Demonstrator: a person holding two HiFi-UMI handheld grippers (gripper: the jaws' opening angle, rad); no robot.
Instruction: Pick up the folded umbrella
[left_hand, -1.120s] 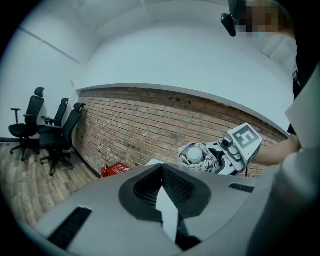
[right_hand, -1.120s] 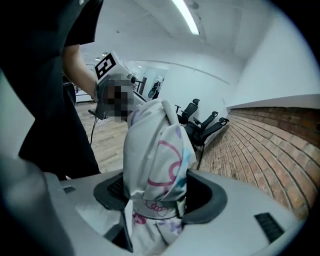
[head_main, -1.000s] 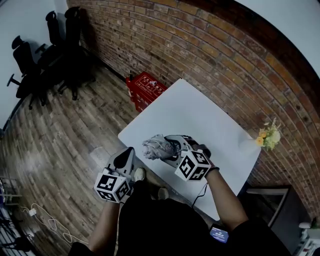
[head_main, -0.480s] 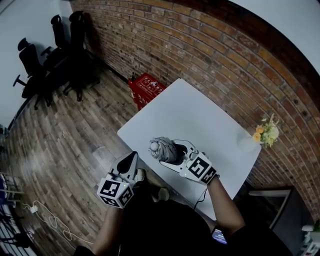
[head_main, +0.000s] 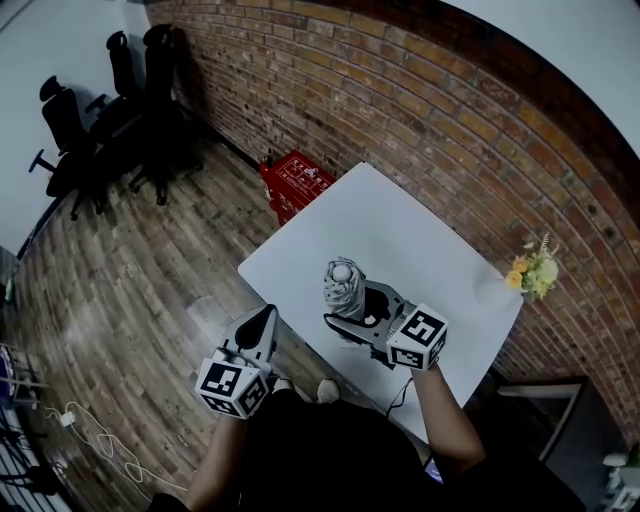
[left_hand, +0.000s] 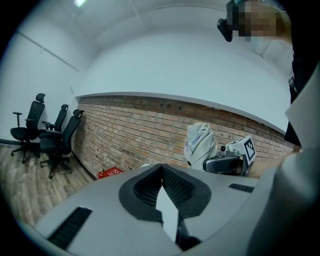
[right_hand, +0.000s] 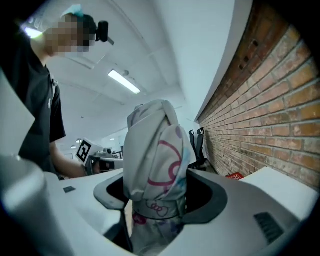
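Folded umbrella (head_main: 342, 284), pale grey-white fabric with pink and blue printed figures: held upright over the near part of the white rectangular tabletop (head_main: 400, 225), clamped at its strapped lower section between the jaws of the right gripper (head_main: 347, 312), which stand wide around its bundled cloth; whether its lower end touches the tabletop cannot be seen. Left gripper (head_main: 263, 318): jaws together with nothing between them, held off the tabletop's near-left edge, apart from the umbrella. Surroundings: red plastic crate (head_main: 297, 181) on the wooden floor beside the brick wall, black office chairs (head_main: 105, 110), small vase of yellow flowers (head_main: 528, 272) at the tabletop's far right corner.
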